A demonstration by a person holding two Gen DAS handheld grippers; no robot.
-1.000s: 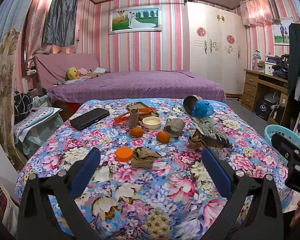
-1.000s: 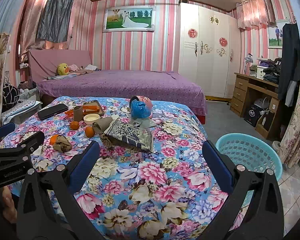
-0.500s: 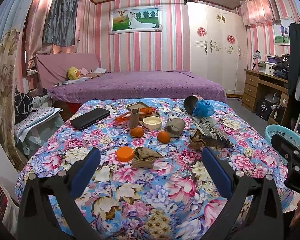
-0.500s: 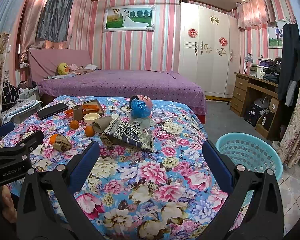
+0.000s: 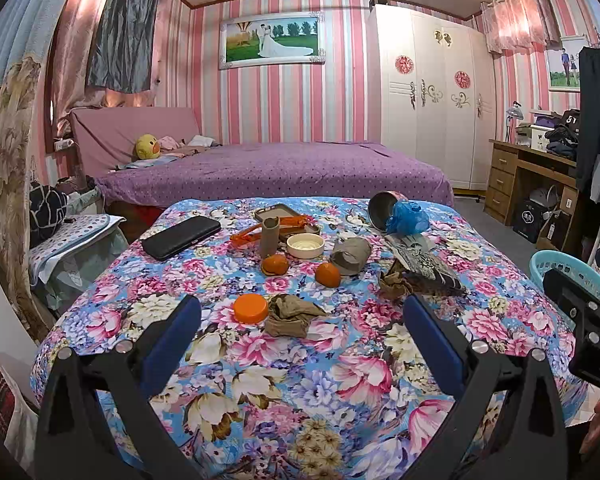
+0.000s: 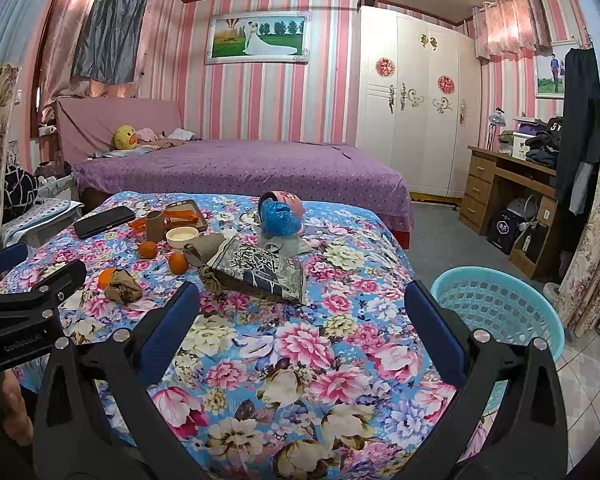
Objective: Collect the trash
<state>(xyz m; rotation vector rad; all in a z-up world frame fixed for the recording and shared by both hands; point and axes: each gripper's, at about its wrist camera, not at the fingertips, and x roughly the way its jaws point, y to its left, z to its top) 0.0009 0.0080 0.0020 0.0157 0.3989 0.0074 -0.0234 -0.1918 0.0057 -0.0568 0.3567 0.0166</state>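
At the near edge of the floral table (image 5: 300,392), you held the left gripper (image 5: 302,334) spread wide with nothing between its blue pads, and the right gripper (image 6: 302,326) gaped just as wide, also empty. Judging by that, the collecting had not begun: every scrap lay on the cloth, and as far as its visible rim and wall showed, the blue basket (image 6: 496,304) on the floor at 3 o'clock off the table's right side held nothing.

Just beyond your left pads, at 12 o'clock, sat a crumpled brown wad (image 5: 290,316) beside an orange lid (image 5: 251,308). Further in, at 1 o'clock, lay a printed dark wrapper (image 5: 428,266) with another brown wad (image 5: 392,280) touching it, then 2 cardboard tubes, 1 lying (image 5: 350,256), 1 upright (image 5: 269,236). Farthest, a tipped can (image 5: 380,210) spilled a blue bag (image 5: 406,218). All of it was left to pick up.
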